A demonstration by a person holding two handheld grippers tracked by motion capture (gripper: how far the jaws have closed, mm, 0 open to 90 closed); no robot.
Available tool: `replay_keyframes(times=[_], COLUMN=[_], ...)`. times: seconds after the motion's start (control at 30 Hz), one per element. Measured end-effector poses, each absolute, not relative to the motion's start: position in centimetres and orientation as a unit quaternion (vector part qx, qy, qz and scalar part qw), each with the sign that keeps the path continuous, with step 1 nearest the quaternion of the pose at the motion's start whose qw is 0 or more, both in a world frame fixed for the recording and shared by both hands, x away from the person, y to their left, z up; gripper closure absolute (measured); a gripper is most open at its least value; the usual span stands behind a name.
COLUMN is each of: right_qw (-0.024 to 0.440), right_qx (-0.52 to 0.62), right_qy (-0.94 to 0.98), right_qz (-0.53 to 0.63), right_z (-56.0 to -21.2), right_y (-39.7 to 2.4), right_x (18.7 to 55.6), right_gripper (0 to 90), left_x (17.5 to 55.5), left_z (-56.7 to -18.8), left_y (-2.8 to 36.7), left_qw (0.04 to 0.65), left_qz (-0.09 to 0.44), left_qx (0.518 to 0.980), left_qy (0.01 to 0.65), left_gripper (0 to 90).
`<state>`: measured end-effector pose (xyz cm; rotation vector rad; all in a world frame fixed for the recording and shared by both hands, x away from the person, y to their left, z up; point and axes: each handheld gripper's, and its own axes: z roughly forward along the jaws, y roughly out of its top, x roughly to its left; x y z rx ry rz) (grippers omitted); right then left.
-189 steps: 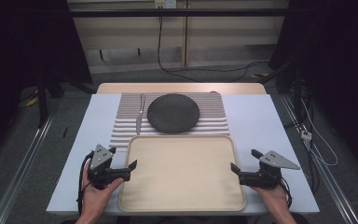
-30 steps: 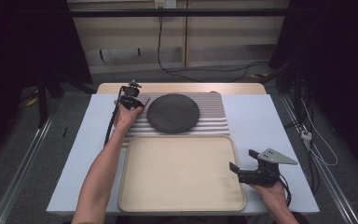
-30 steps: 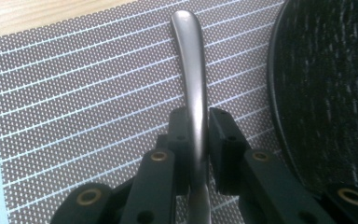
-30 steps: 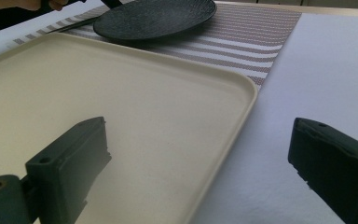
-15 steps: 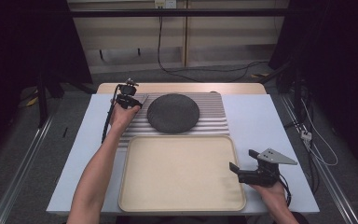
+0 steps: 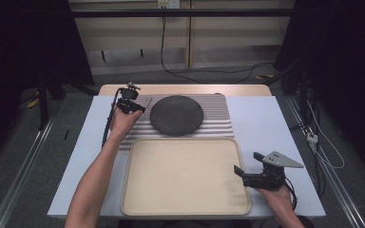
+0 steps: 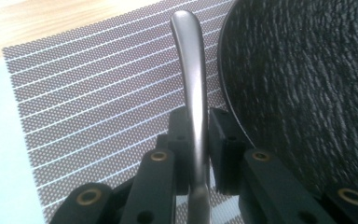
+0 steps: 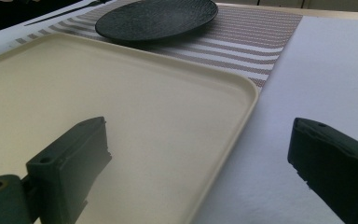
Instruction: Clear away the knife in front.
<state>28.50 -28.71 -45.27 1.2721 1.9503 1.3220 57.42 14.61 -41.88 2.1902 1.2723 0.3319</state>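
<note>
While the high view leaves the left gripper a small dark shape at the far left of the striped placemat, the left gripper view shows its jaws clamped on a metal utensil handle. The handle is smooth, dull grey and gently curved, running ahead of the jaws just left of the black textured plate. The right gripper has its jaws wide apart, the cream tray edge between them, on the table.

Both black tools, left tool and right tool, show brass-ringed screw holes, trailing cables, bare forearms.
</note>
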Motion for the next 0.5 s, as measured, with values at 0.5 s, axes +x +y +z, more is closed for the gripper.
replay_keyframes(times=[0.5], right_qw=[0.227], right_qx=[0.462], right_qy=[0.707], right_qz=[0.485], right_z=[-45.2], right_y=[-28.6], right_x=[28.4], right_gripper=[5.7], left_x=[55.3], left_z=[-39.5], left_y=[14.6], left_qw=[0.305], left_qz=[0.136], left_qx=[0.824], left_qy=[0.458], left_gripper=[79.9])
